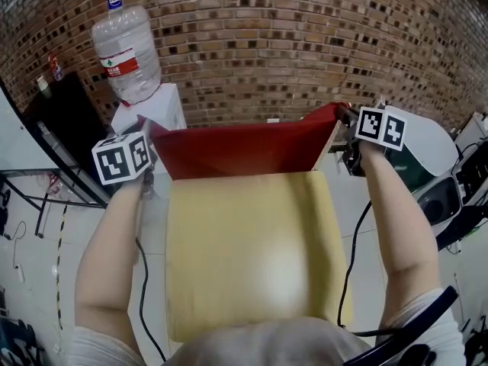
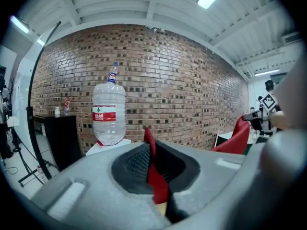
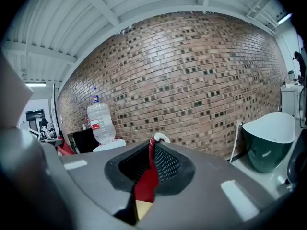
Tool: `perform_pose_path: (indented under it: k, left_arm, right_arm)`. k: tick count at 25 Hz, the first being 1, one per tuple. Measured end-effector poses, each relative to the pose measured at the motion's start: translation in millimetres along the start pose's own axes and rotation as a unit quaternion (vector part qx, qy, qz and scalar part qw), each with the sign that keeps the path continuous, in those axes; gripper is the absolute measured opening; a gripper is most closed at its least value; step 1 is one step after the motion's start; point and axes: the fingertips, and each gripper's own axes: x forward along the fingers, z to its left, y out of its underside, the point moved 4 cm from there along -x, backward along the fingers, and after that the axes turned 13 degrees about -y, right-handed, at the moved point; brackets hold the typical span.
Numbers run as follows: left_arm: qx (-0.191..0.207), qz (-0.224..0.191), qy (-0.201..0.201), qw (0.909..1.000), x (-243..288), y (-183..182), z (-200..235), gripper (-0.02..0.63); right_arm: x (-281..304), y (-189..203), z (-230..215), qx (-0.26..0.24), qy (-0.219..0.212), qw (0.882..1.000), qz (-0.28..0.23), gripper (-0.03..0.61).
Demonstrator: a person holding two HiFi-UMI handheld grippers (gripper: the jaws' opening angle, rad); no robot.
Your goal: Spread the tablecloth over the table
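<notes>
A red tablecloth [image 1: 244,149] hangs stretched between my two grippers, above the far end of a pale yellow table [image 1: 244,258]. My left gripper [image 1: 149,137] is shut on the cloth's left corner [image 2: 153,169], held out past the table's far left corner. Over at the far right corner, my right gripper [image 1: 347,117] is shut on the cloth's right corner [image 3: 146,178], where a white tag [image 3: 159,138] sticks out beyond the jaws. The cloth's lower edge hangs over the table's far end and hides it.
A white water dispenser [image 1: 156,107] with a large bottle [image 1: 126,52] stands beyond the table at the left, in front of a brick wall [image 1: 290,44]. A black cabinet [image 1: 65,117] is at far left. A white and green tub [image 1: 418,152] sits at right. Cables trail along both forearms.
</notes>
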Motion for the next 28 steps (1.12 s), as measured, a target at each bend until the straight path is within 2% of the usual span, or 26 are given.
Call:
perform_pose_path:
  k: [4, 10, 18, 28]
  left_arm:
    - [-0.005, 0.002, -0.01, 0.9999, -49.3, 11.6, -0.6, 0.006]
    - [-0.011, 0.012, -0.016, 0.9997, -143.4, 51.5, 0.7, 0.006]
    - [-0.011, 0.053, -0.023, 0.9983, -260.1, 147.8, -8.6, 0.006]
    - [-0.049, 0.102, -0.032, 0.9931, -346.0, 246.1, -15.4, 0.006]
  right_arm:
    - [-45.6, 20.8, 16.2, 0.01, 0.0, 1.0, -0.003, 0.021]
    - [-132.0, 74.0, 50.6, 0.013, 0.007, 1.0, 0.009, 0.021]
    - [-234.6, 174.0, 74.5, 0.037, 0.02, 0.998, 0.039, 0.021]
    - [-316.5, 281.2, 86.5, 0.048, 0.05, 0.994, 0.088, 0.023]
